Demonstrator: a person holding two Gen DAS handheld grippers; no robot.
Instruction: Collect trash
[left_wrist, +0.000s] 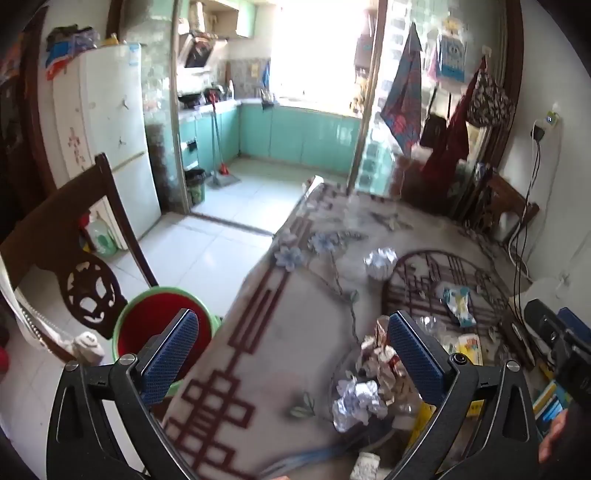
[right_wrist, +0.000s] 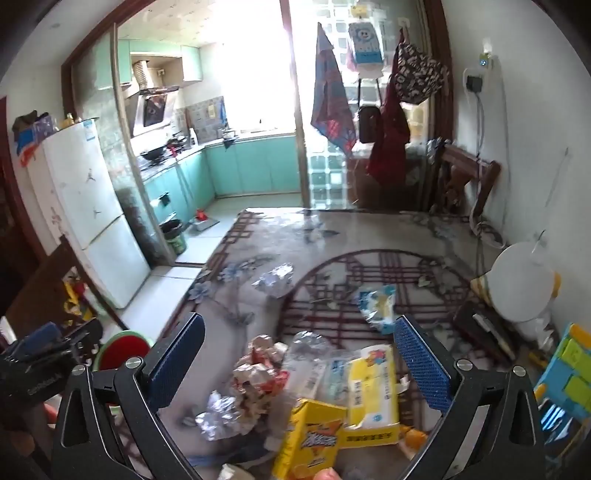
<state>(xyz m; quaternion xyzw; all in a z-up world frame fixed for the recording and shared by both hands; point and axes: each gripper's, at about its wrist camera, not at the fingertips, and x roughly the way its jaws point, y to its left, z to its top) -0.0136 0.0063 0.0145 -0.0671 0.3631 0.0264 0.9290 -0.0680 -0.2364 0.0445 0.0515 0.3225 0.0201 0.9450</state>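
Observation:
A patterned table (left_wrist: 295, 332) carries a heap of trash: crumpled foil balls (left_wrist: 356, 404) (right_wrist: 221, 415), a red-and-white crumpled wrapper (right_wrist: 258, 373), a yellow box (right_wrist: 314, 439), a yellow-and-white tissue pack (right_wrist: 371, 391), a blue-yellow wrapper (right_wrist: 378, 308) and another foil ball (left_wrist: 380, 262) farther off. A red bin with a green rim (left_wrist: 155, 328) stands beside the table's left edge. My left gripper (left_wrist: 293, 354) is open and empty over the table edge. My right gripper (right_wrist: 299, 363) is open and empty above the heap.
A dark wooden chair (left_wrist: 74, 266) stands left of the bin. A white round appliance (right_wrist: 524, 284) and colourful boxes (right_wrist: 569, 373) sit at the table's right. A fridge (left_wrist: 118, 140) and the kitchen lie beyond.

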